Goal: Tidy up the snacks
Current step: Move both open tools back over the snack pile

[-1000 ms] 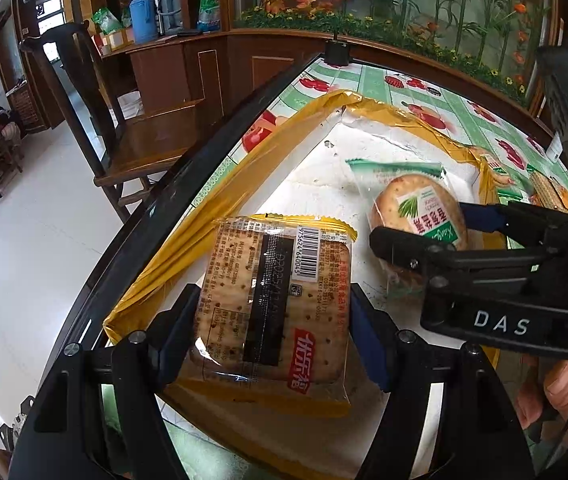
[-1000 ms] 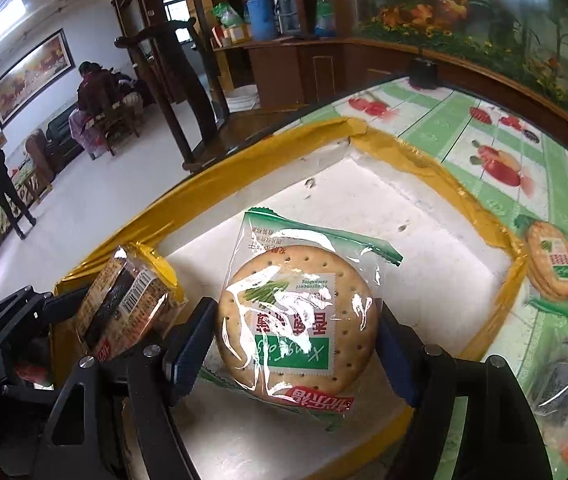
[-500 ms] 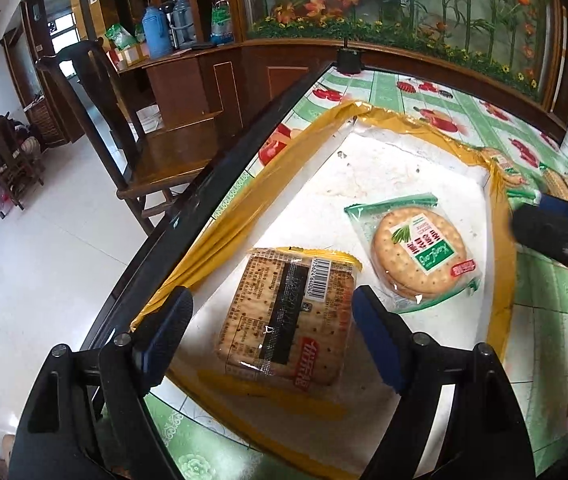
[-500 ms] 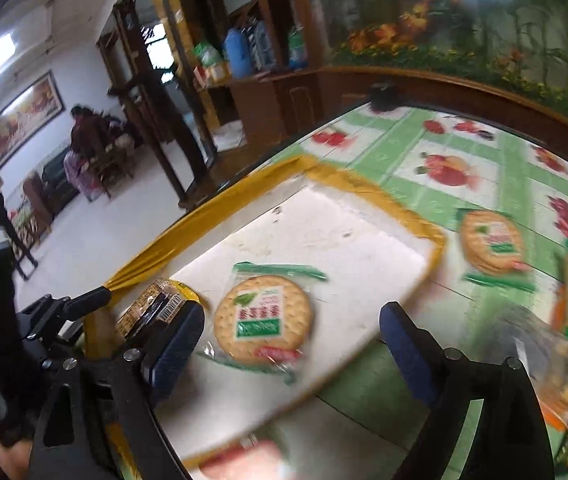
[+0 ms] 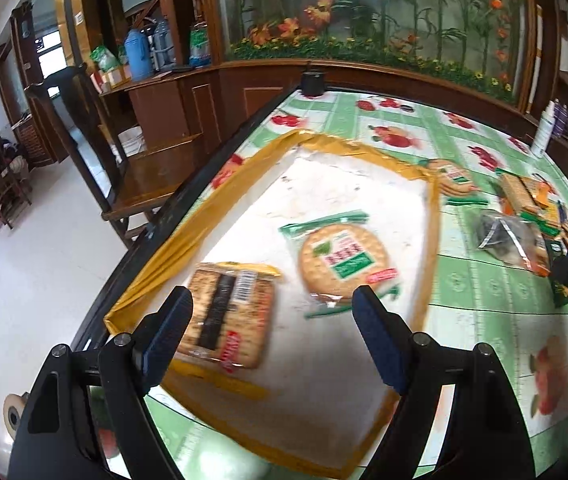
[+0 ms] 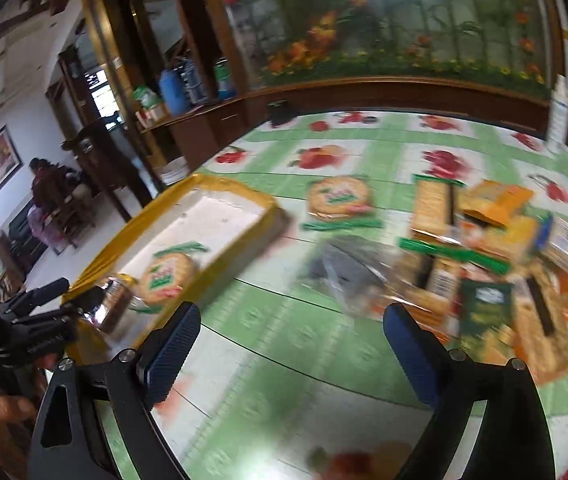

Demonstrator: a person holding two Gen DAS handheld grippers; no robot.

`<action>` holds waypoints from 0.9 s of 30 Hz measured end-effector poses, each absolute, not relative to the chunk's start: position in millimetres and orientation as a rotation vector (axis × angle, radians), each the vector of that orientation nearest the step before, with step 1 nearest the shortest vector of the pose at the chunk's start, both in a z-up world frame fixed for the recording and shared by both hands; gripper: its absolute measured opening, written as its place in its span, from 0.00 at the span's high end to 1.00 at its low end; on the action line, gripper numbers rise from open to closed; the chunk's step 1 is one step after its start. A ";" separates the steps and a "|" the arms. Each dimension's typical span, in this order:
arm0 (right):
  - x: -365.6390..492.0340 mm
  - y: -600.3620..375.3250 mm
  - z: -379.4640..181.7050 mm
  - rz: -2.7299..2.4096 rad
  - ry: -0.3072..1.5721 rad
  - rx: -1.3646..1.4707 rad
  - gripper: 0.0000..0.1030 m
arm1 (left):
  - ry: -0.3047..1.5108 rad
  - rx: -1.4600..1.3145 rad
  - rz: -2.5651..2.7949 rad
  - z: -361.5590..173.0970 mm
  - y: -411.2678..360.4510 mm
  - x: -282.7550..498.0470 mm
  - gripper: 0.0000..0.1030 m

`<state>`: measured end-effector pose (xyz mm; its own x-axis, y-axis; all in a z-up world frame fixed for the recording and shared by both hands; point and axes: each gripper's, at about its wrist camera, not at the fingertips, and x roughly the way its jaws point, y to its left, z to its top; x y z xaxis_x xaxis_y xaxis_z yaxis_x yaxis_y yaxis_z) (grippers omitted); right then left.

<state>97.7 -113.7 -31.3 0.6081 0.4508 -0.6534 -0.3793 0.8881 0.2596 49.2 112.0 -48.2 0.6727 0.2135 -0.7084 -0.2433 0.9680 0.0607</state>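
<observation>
Left wrist view: your left gripper [image 5: 271, 320] hangs with its jaws wide apart and nothing between them, above the yellow-rimmed tray [image 5: 219, 208] — the square cracker pack [image 5: 229, 316] lies at its near left, the round cracker pack [image 5: 344, 262] to its right, both flat on the white floor. In the right wrist view your right gripper [image 6: 292, 336] is spread just as wide over the green fruit-print tablecloth [image 6: 267, 344], also empty — the blurred snack pile [image 6: 484, 264] lies at the right, another round cracker pack [image 6: 338, 198] between tray and pile.

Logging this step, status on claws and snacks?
Both claws open, empty: left claw, right claw. Square cracker pack and round cracker pack lie in tray. Loose snack pile ahead; path unobstructed.
</observation>
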 end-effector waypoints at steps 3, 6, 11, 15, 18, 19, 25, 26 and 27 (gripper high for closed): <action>91.1 -138.2 -34.0 0.443 0.779 0.107 0.08 | 0.790 -0.039 0.236 -45.3 99.7 50.2 0.20; 85.4 -157.6 -38.4 0.402 0.777 0.115 0.06 | 0.797 -0.048 0.206 -45.6 87.6 54.4 0.20; 81.7 -191.3 -46.2 0.335 0.787 0.127 0.06 | 0.808 -0.039 0.163 -48.5 63.9 61.2 0.20; 79.2 -212.3 -52.2 0.296 0.793 0.128 0.06 | 0.816 -0.034 0.124 -50.5 46.0 66.8 0.20; 78.7 -227.4 -58.1 0.269 0.800 0.133 0.06 | 0.826 -0.034 0.075 -51.9 30.2 74.6 0.20; 79.1 -231.6 -59.9 0.263 0.804 0.136 0.06 | 0.831 -0.033 0.058 -52.2 24.6 78.3 0.20; 83.8 -245.9 -68.0 0.236 0.818 0.141 0.06 | 0.850 -0.049 -0.033 -52.9 -8.6 102.1 0.20; 84.6 -247.3 -69.0 0.233 0.820 0.139 0.06 | 0.852 -0.049 -0.044 -53.9 -15.0 106.8 0.20; 86.2 -249.0 -69.7 0.229 0.823 0.138 0.06 | 0.853 -0.047 -0.051 -54.8 -19.7 110.3 0.20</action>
